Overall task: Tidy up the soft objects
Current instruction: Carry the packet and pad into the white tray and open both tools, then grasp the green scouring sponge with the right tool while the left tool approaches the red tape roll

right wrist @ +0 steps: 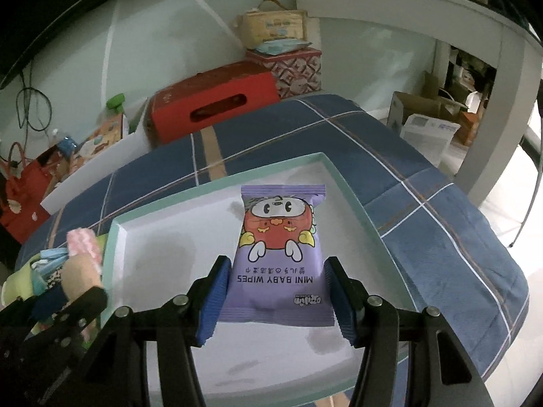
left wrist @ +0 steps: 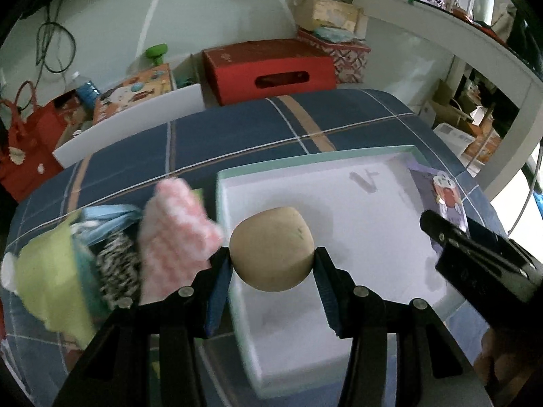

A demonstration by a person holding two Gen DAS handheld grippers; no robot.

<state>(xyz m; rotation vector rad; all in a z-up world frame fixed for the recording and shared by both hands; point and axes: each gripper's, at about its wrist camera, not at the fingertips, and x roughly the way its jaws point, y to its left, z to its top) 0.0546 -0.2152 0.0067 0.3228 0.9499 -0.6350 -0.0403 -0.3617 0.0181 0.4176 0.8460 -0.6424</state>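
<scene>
A: Left wrist view first. The left tool (left wrist: 271, 264) is about half open and clamped on the tan ball (left wrist: 271, 249), one blue pad on each side, above the near-left corner of the white tray (left wrist: 339, 156), which sits on the blue plaid cloth (left wrist: 237, 129).

B: The risk there?

A: A round ball held at two small points could squirt out sideways, I'd judge, and land among the pile of soft things (left wrist: 112, 247) beside the tray, or roll once it is let go. The right tool (left wrist: 482, 257) is close by, so the two could knock together.

B: And the right wrist view?

A: The right tool (right wrist: 276, 291) is partly open and grips the purple wipes pack (right wrist: 280, 254) by its edges, over the tray's middle. A slack packet can buckle and slip, or drop skewed across the tray's rim.
</scene>
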